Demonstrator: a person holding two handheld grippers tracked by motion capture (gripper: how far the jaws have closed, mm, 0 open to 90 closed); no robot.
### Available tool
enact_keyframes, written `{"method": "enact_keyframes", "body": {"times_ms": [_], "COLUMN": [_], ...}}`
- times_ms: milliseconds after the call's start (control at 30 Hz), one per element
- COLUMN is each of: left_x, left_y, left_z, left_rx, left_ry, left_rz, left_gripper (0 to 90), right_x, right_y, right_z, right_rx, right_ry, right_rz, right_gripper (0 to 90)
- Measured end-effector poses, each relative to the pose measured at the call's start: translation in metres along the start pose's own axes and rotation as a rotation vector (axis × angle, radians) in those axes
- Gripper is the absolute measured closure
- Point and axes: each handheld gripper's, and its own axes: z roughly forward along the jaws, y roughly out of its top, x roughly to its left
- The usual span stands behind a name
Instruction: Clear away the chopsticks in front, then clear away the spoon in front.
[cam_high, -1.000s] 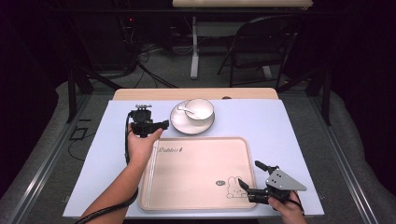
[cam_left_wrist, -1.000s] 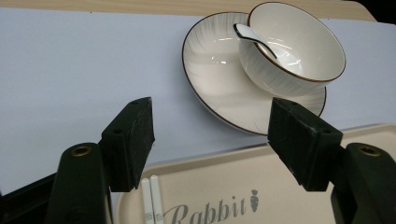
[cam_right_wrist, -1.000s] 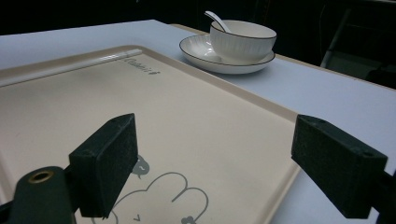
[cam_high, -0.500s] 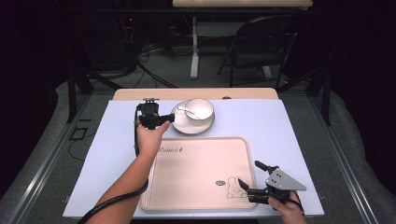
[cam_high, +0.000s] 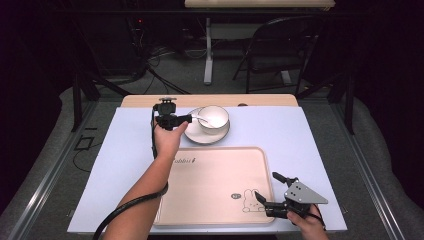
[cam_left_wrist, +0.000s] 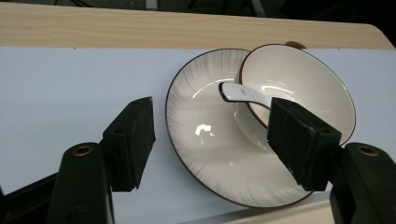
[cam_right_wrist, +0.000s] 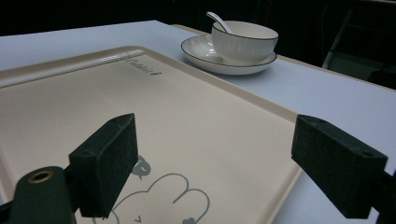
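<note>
- Plate (cam_high: 192, 134) with bowl (cam_high: 214, 116) and spoon (cam_high: 201, 118) sits far on the bench (cam_high: 120, 150).
- Left tool (cam_high: 186, 118), wide open and empty, straddles the plate's left rim.
- Right tool (cam_high: 266, 194), open and empty, hovers over the tray's (cam_high: 210, 190) near-right corner.

Bowl (cam_high: 214, 116) on plate (cam_high: 196, 134), spoon (cam_high: 201, 118) in bowl, tray (cam_high: 215, 200) before plate, left claw (cam_high: 189, 118) beside plate
</note>
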Motion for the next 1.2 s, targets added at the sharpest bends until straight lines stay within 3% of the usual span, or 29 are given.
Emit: {"method": "enact_keyframes", "body": {"times_ms": [433,600,733,1100,1200], "left_x": [-0.01,-0.016,-0.017,-0.019,-0.02], "left_y": [0.002,0.002,0.0,0.0,-0.002], "left_z": [0.027,0.039,0.049,0.067,0.074], "left_rx": [-0.001,0.007,0.006,0.01,0.016], "left_ry": [-0.02,-0.012,-0.011,-0.038,-0.052], "left_rz": [-0.028,-0.012,-0.042,-0.07,-0.105], "left_gripper": [32.0,32.0,32.0,33.0,33.1], "right_x": [-0.002,-0.003,-0.003,-0.001,-0.001], "right_y": [0.0,0.0,0.0,-0.001,-0.001], "right_z": [0.0,0.0,0.0,0.0,0.0], "right_rx": [-0.003,-0.003,-0.004,0.002,0.004], "right_ry": [0.002,-0.001,0.0,0.002,0.002], "right_rz": [0.005,0.009,0.01,0.015,0.006], "right_gripper": [14.0,14.0,14.0,14.0,14.0]}}
